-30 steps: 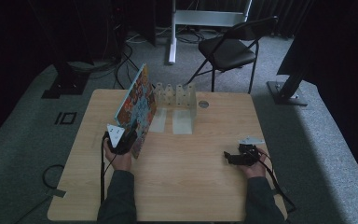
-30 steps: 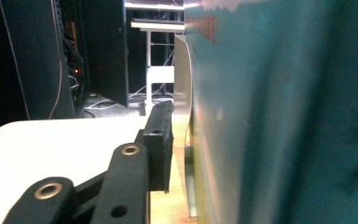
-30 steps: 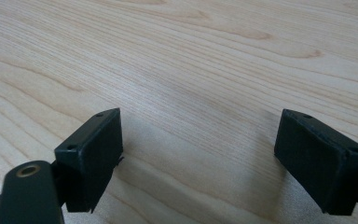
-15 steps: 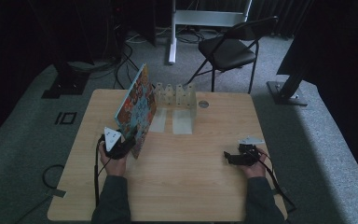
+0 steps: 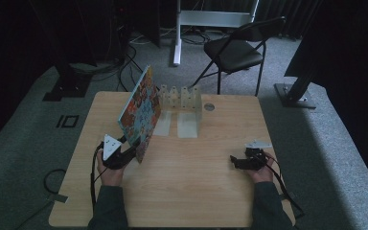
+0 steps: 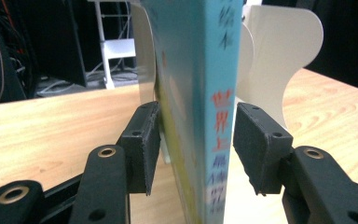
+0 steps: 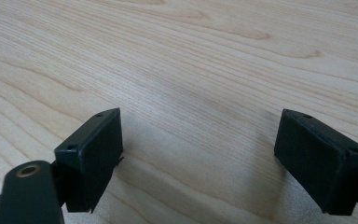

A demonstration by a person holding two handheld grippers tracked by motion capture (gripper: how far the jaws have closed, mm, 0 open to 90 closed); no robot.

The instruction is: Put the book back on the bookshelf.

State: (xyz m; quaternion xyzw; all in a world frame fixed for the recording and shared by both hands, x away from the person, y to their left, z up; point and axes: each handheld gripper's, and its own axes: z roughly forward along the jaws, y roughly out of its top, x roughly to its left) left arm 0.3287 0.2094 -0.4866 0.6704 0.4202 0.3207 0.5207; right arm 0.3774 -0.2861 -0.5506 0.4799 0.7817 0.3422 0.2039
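Left gripper: in the left gripper view its two black jaws rise from the bottom edge, one on each side of the book's spine; they have just been opening, with narrow gaps showing between pads and book, so the grip is released.
Book: stands upright on its lower edge between those jaws, turquoise spine facing the camera at frame centre.
Writing: red Chinese characters "世界上" run down the spine, paler ones above and below too blurred to read.
Right gripper: jaws spread wide with nothing between them, low over bare tabletop.
Book from above: in the high view its colourful cover leans left of centre.
Rack: white divider stand behind the book, upper centre of the tabletop.
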